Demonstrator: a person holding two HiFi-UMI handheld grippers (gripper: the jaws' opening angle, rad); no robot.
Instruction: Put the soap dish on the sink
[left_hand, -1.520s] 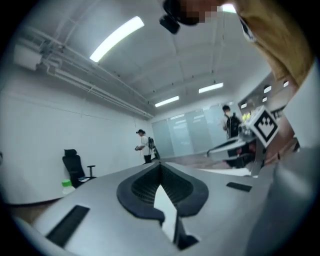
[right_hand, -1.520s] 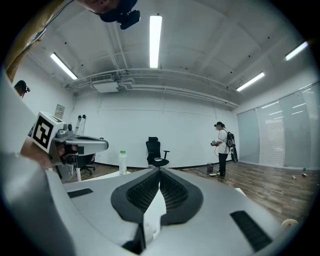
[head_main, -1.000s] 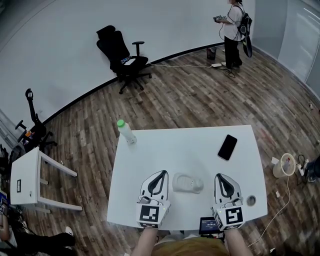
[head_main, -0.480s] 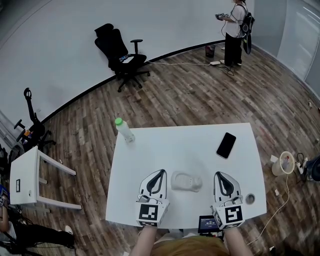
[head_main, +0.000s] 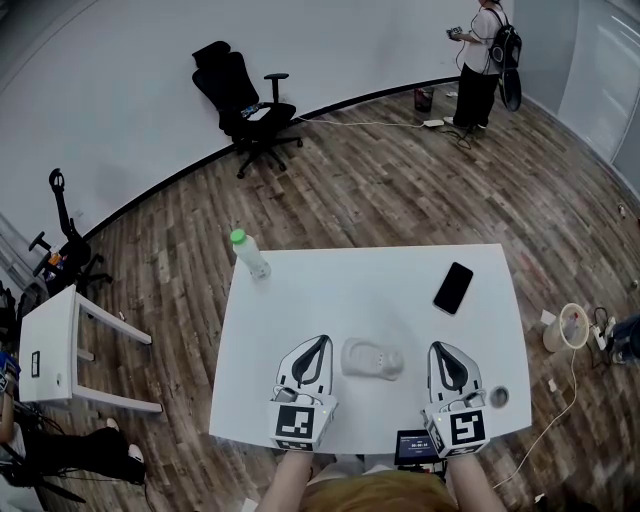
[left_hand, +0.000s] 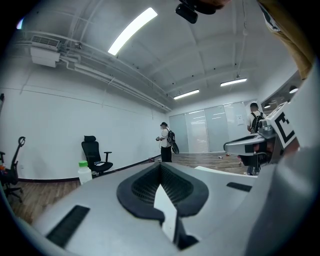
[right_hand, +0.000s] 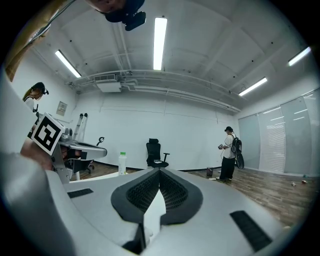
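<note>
A white soap dish (head_main: 372, 358) lies on the white table (head_main: 370, 285) near its front edge, between my two grippers and touching neither. My left gripper (head_main: 319, 345) rests on the table just left of the dish, shut with nothing in it. My right gripper (head_main: 441, 351) rests to the dish's right, also shut and empty. The left gripper view shows the left gripper (left_hand: 161, 166) with its jaws together, and the right gripper view shows the same of the right gripper (right_hand: 160, 172). Neither gripper view shows the dish.
A black phone (head_main: 453, 288) lies at the table's right, and a green-capped bottle (head_main: 250, 254) stands at its far left corner. A small round object (head_main: 499, 397) sits by the front right edge. A person (head_main: 482, 60) stands far back, near an office chair (head_main: 240, 100).
Both grippers and the soap dish keep their places. The person at the far wall has stepped slightly to the right.
</note>
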